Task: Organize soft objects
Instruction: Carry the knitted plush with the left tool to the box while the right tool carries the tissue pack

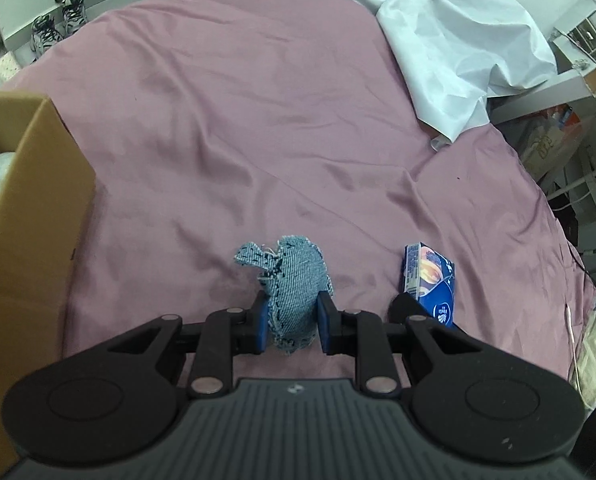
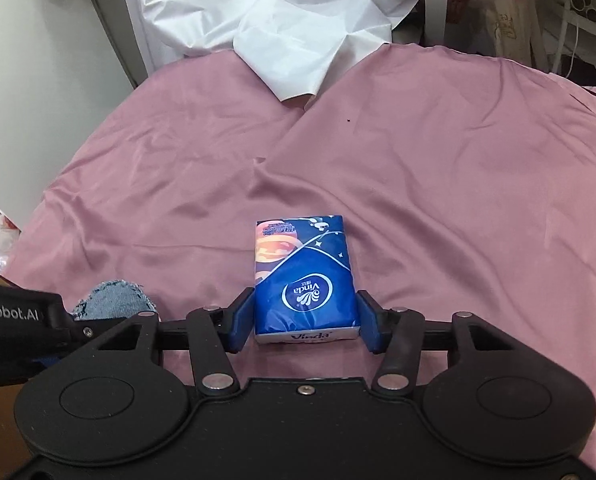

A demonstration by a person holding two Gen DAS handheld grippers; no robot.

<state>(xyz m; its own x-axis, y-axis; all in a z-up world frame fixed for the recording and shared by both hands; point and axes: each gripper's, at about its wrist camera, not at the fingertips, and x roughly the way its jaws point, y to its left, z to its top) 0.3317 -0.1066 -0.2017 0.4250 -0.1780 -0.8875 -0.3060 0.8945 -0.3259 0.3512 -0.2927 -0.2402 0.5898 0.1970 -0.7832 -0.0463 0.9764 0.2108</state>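
Currently both grasps look set, mid-pickup. Left gripper (image 1: 291, 322) pinches the frayed blue denim fabric pouch (image 1: 294, 292); right gripper (image 2: 305, 322) clamps the dark-blue plastic-wrapped tissue pack (image 2: 304, 280), both low over the pink bedsheet (image 1: 238, 120). Next, probably: lift, carry left to the brown cardboard box (image 1: 30, 208), release inside.

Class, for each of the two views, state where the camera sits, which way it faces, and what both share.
Left wrist: behind the left gripper, facing along the pink bedsheet; its fingers pinch a denim piece, cardboard box left.
Right wrist: behind the right gripper, facing the white sheet; fingers flank a tissue pack.
Shared: denim piece, tissue pack, bedsheet, white sheet.
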